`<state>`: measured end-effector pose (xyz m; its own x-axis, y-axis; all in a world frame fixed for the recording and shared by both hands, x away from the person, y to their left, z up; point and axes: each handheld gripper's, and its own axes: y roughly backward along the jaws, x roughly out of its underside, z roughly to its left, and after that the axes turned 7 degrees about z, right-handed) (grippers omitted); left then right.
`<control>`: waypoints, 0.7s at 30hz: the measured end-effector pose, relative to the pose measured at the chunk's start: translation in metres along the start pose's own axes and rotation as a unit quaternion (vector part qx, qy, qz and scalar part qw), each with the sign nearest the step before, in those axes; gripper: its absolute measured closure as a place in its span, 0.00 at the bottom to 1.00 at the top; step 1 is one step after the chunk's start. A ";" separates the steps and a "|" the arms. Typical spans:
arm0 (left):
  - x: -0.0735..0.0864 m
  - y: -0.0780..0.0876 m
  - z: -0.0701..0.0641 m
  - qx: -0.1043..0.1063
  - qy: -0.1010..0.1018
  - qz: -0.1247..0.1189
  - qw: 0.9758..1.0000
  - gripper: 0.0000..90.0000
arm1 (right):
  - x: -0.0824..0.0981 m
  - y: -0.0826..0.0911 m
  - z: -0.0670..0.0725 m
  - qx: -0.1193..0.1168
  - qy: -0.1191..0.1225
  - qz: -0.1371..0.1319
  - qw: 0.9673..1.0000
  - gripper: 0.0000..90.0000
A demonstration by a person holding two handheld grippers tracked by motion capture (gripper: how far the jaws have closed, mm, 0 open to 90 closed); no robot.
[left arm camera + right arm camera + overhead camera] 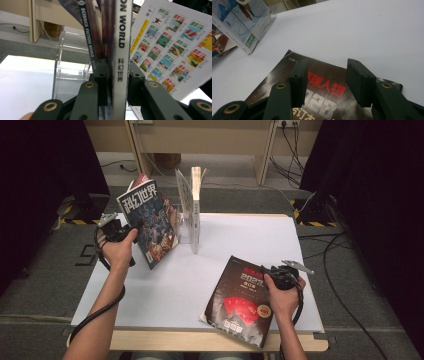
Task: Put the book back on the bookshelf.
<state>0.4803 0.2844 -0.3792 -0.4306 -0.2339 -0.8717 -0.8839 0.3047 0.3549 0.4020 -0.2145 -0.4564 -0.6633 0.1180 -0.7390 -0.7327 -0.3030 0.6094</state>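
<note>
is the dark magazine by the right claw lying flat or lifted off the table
Lying flat. The dark magazine rests cover-up on the white table, its near corner past the front edge. The right claw hovers over it, jaws open and empty.

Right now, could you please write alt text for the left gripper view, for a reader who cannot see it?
The left tool clamps the white spine of an upright Science Fiction World magazine between its black jaws. A clear acrylic stand sits behind on the white table; a page of colourful cover thumbnails fans out to the right.

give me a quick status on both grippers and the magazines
Left gripper shut on upright magazine by clear stand. Right gripper open over dark magazine, flat on table.
</note>
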 end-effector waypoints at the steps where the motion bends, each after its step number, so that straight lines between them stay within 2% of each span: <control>1: 0.000 -0.001 0.000 -0.001 0.002 0.001 1.000 0.82 | 0.000 -0.001 -0.001 0.001 0.003 0.000 1.000 0.59; 5: -0.002 -0.001 -0.001 -0.006 -0.001 0.008 1.000 0.91 | 0.001 -0.002 -0.001 0.000 0.001 0.004 1.000 0.59; 7: -0.002 -0.001 -0.004 -0.008 -0.007 0.008 1.000 0.91 | 0.001 -0.002 -0.001 0.002 0.003 0.005 1.000 0.59; 12: -0.003 0.000 -0.013 0.006 -0.005 -0.005 1.000 0.91 | 0.001 -0.001 -0.001 -0.001 -0.002 0.005 1.000 0.59; 13: -0.004 -0.001 -0.015 0.005 -0.009 -0.006 1.000 0.91 | 0.001 -0.001 -0.002 0.001 0.003 0.002 1.000 0.59; 21: -0.020 -0.009 -0.031 0.011 -0.028 -0.016 0.999 0.92 | 0.000 0.000 -0.003 0.000 -0.001 -0.001 1.000 0.59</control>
<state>0.4917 0.2579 -0.3548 -0.3904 -0.1921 -0.9004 -0.8926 0.3186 0.3190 0.4025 -0.2173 -0.4567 -0.6619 0.1213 -0.7397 -0.7344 -0.3031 0.6073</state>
